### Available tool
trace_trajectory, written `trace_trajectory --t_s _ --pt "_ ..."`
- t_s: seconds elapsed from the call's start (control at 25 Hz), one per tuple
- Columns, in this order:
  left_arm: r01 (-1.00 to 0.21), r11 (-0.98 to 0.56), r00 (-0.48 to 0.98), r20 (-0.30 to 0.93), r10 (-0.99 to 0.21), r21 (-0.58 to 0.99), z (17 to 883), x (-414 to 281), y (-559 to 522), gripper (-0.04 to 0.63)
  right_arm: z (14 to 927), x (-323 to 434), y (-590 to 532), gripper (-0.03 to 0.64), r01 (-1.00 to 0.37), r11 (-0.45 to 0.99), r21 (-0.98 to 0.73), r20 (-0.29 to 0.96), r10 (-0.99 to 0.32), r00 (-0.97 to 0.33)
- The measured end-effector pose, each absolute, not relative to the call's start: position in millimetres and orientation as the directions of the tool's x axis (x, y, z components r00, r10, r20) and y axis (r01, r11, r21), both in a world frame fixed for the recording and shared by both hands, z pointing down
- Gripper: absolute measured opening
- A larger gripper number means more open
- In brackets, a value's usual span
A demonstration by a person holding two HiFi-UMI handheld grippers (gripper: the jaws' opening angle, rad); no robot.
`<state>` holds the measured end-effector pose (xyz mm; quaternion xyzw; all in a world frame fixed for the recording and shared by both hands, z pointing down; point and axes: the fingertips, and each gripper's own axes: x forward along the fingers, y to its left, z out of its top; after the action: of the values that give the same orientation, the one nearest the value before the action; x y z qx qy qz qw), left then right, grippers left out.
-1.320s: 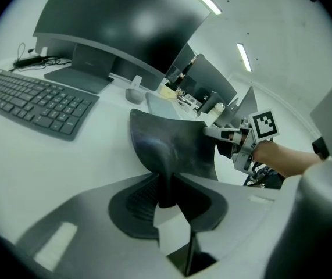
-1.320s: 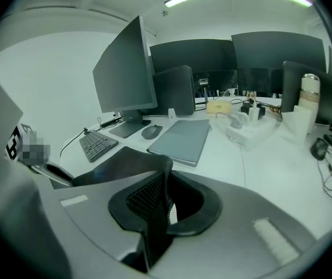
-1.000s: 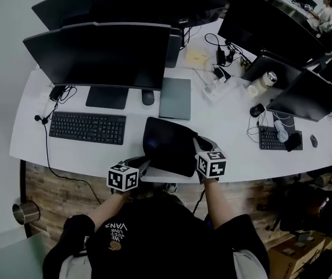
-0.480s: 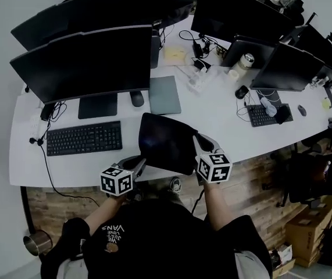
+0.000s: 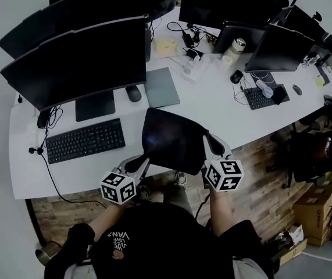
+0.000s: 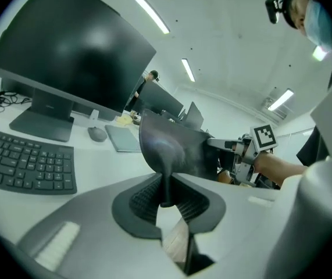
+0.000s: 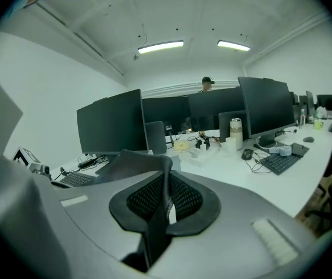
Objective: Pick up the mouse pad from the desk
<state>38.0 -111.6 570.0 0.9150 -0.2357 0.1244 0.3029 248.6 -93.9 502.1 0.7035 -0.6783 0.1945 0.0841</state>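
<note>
Mouse pad is off the desk, held tilted in the air over the desk's near edge. Left gripper jaws pinch its near-left corner. Right gripper jaws clamp its right edge. Keyboard lies on the desk to the pad's left.

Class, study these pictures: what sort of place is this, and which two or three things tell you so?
Most likely a shared office: one long white desk holds several monitors, keyboards and a mouse, with strip lights overhead.
</note>
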Motion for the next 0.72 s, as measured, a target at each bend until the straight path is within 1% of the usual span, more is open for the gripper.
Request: trace_trajectory --t_s 0.4,0.72 --pt "-0.458 -0.764 0.888 0.285 -0.362 0.455 542.0 19.3 -109.1 0.041 469.1 223.8 -82.8 0.035 -0.989 -0.116 -0.097 0.298 -0.951 0.082" --pt "-0.443 -0.781 0.895 0.269 -0.356 0.440 539.7 1.7 -106.1 0.041 469.5 209.3 -72.8 0.035 -0.985 -0.146 -0.095 0.286 -0.952 0.114"
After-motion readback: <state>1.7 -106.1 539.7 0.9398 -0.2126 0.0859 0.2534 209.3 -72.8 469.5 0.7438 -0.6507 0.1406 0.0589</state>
